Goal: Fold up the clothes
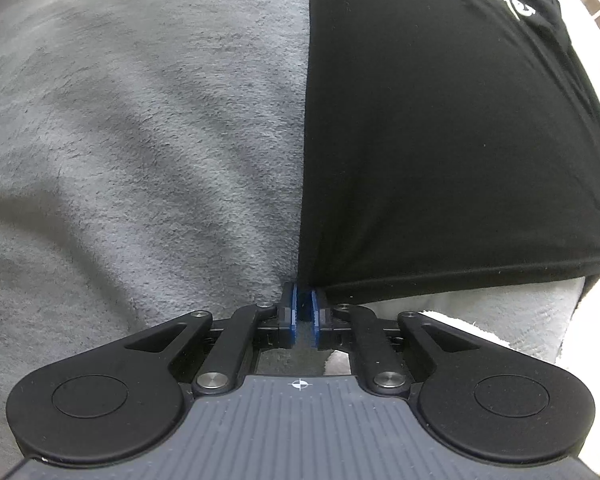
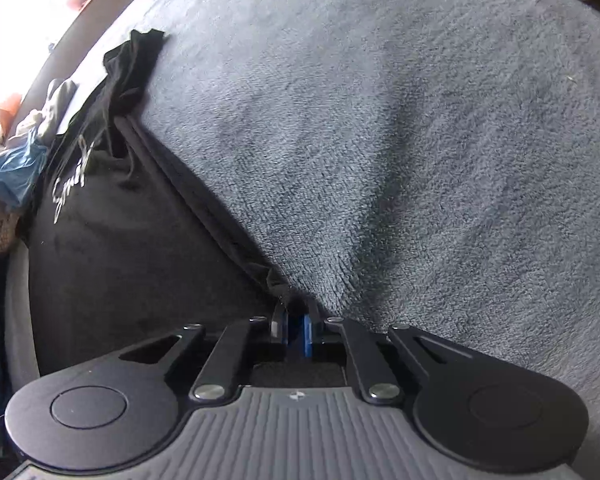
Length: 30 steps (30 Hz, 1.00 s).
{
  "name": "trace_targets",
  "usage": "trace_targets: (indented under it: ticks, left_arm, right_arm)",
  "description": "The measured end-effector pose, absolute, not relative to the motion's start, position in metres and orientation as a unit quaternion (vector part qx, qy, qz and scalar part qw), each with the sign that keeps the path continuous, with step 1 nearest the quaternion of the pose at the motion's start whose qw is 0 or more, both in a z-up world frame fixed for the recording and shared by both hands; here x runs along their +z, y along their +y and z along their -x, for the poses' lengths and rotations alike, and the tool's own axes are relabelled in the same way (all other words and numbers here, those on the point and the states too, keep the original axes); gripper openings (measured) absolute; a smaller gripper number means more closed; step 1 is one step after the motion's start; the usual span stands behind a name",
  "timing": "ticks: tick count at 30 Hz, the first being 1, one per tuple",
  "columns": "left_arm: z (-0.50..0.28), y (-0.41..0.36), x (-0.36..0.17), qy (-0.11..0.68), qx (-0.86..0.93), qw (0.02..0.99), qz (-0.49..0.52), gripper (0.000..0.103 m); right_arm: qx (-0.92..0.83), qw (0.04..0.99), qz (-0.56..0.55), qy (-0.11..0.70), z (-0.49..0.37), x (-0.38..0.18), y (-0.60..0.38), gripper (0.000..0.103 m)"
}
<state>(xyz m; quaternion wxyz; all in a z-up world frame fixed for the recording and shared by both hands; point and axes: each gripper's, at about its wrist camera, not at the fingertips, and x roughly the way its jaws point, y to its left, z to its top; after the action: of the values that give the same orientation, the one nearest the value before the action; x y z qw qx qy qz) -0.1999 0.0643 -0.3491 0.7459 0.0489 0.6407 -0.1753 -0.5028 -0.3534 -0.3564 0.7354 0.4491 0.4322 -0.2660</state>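
Note:
A black T-shirt [image 1: 440, 140] with white script lettering lies flat on a grey fleece blanket [image 1: 140, 140]. In the left wrist view it fills the right half, its left edge straight. My left gripper [image 1: 304, 300] is shut on the shirt's near left corner at the hem. In the right wrist view the shirt [image 2: 132, 248] lies to the left, its edge running diagonally away. My right gripper [image 2: 296, 320] is shut on a bunched corner of the shirt at the near end of that edge.
The grey blanket [image 2: 420, 160] covers the surface on the right in the right wrist view. A heap of other clothes, blue and beige [image 2: 12, 168], sits beyond the blanket's left edge. A white cloth [image 1: 500, 320] lies under the shirt hem.

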Motion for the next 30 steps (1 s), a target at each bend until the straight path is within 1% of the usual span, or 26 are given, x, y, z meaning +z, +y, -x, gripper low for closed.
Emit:
trace_targets:
  ticks: [1,4,6,10,12,14,15,20,25,30]
  left_arm:
    - [0.202,0.067,-0.349,0.64,-0.176,0.746,-0.046,0.01]
    - [0.206,0.076,-0.351,0.644,-0.175,0.744,-0.037,0.01]
    - [0.209,0.084,-0.352,0.648,-0.171,0.742,-0.021,0.01]
    - [0.215,0.1,-0.352,0.654,-0.163,0.738,0.015,0.012]
    - [0.216,0.105,-0.349,0.657,-0.163,0.736,0.025,0.019]
    - [0.217,0.109,-0.344,0.657,-0.158,0.737,0.019,0.025]
    - [0.217,0.109,-0.341,0.655,-0.155,0.739,0.016,0.025]
    - [0.21,0.114,-0.316,0.633,-0.137,0.761,0.025,0.025]
    - [0.187,0.108,-0.288,0.584,-0.134,0.799,0.055,0.025]
    - [0.14,0.055,-0.278,0.545,-0.165,0.819,0.07,0.026]
  right_arm:
    - [-0.265,0.737,-0.447,0.432,0.504,-0.356,-0.353,0.009]
    - [-0.263,0.732,-0.462,0.425,0.51,-0.356,-0.355,0.016]
    - [-0.262,0.73,-0.472,0.42,0.514,-0.356,-0.357,0.025]
    - [-0.266,0.719,-0.488,0.417,0.519,-0.355,-0.36,0.03]
    - [-0.269,0.712,-0.495,0.42,0.522,-0.355,-0.362,0.038]
    - [-0.28,0.7,-0.499,0.427,0.527,-0.355,-0.364,0.041]
    - [-0.285,0.696,-0.499,0.43,0.53,-0.354,-0.365,0.042]
    - [-0.317,0.689,-0.49,0.429,0.542,-0.344,-0.37,0.042]
    - [-0.348,0.72,-0.455,0.391,0.541,-0.317,-0.385,0.042]
    - [-0.339,0.752,-0.442,0.352,0.517,-0.293,-0.4,0.042]
